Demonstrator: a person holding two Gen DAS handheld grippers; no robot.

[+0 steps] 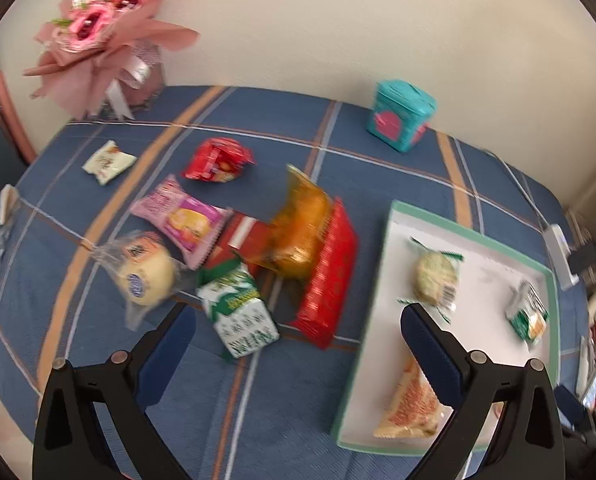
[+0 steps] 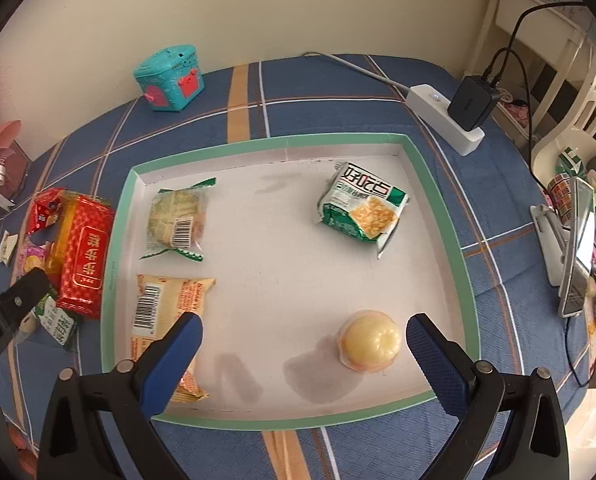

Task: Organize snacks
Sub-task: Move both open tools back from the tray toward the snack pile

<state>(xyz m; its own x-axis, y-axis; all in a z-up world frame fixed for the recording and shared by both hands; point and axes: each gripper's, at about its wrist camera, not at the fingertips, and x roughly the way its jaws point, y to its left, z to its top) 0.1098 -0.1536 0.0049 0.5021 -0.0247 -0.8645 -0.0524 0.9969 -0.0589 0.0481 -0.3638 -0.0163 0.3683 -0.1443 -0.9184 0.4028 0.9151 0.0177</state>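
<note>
My left gripper (image 1: 298,332), jaws wide and empty, hangs over the green carton (image 1: 237,312) lying just ahead-left beside the tray (image 1: 382,280), its long axis running away from me.

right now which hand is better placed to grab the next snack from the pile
Left. The left hand-held gripper is open right over the loose pile, with the green-and-white packet between its fingers. The right hand-held gripper is open over the tray, away from the pile.
</note>
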